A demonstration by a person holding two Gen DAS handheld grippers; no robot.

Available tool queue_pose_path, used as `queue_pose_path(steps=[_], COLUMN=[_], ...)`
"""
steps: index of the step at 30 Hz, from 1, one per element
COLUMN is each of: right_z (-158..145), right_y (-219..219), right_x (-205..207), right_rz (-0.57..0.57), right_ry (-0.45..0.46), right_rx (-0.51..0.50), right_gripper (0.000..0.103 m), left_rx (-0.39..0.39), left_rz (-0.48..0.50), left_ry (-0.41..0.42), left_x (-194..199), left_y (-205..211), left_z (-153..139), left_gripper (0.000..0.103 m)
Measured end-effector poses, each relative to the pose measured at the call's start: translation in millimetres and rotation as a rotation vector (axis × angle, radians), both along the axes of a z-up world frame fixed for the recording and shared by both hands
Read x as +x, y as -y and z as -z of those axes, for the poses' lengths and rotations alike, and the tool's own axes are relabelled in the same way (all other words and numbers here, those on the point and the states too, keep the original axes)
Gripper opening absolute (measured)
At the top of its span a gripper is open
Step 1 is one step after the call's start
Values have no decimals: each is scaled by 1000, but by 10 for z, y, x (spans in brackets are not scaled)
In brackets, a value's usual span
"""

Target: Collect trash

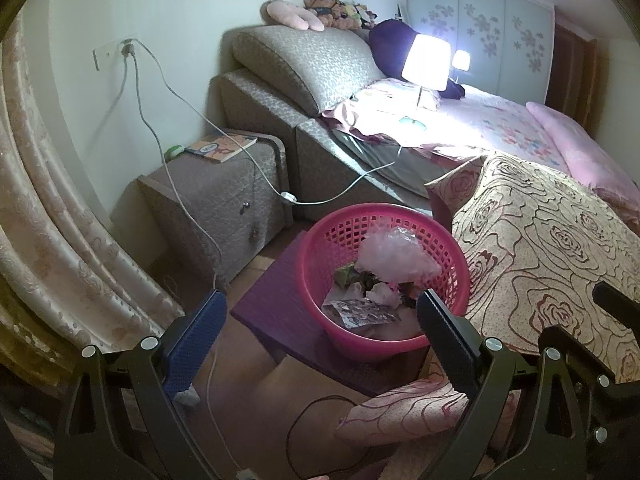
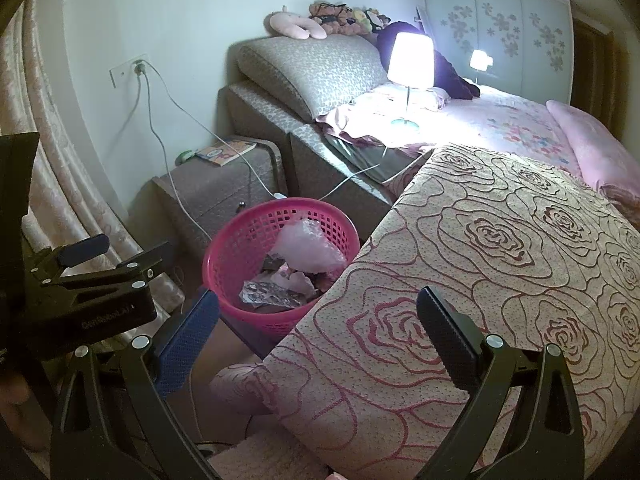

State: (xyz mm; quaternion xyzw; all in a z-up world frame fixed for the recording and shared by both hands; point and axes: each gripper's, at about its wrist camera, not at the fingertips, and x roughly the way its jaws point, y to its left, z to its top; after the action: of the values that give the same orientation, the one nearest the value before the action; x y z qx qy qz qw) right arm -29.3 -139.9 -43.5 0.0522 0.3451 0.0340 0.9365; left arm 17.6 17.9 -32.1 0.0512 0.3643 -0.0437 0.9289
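Note:
A pink mesh basket [image 1: 320, 256] stands on a purple stool [image 1: 272, 300] beside the bed. It holds a crumpled clear plastic bag [image 1: 394, 258], a printed wrapper [image 1: 366, 314] and other scraps. It also shows in the right wrist view [image 2: 236, 252]. My left gripper [image 1: 318, 312] is open and empty, above and just in front of the basket. My right gripper [image 2: 318, 312] is open and empty, over the rose-patterned blanket [image 2: 500, 264]. The left gripper's body shows at the left of the right wrist view [image 2: 92, 280].
A grey bedside cabinet [image 1: 224, 196] with a book [image 1: 222, 146] stands by the wall. White cables [image 1: 168, 92] run from a wall socket across it. A lit lamp [image 1: 426, 62] stands on the bed. A curtain [image 1: 52, 220] hangs on the left.

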Motion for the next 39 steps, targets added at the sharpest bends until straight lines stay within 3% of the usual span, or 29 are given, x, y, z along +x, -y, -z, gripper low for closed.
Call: queue_pose_path(steps=[39], right_z=[7], right_y=[18], right_x=[7], right_rz=[1], right_ry=[-1], right_rx=[5], right_gripper=[96], left_rx=[18], left_rz=[-16], left_ry=[1], left_x=[20], left_y=[-19], left_z=[-3], left_gripper=[94])
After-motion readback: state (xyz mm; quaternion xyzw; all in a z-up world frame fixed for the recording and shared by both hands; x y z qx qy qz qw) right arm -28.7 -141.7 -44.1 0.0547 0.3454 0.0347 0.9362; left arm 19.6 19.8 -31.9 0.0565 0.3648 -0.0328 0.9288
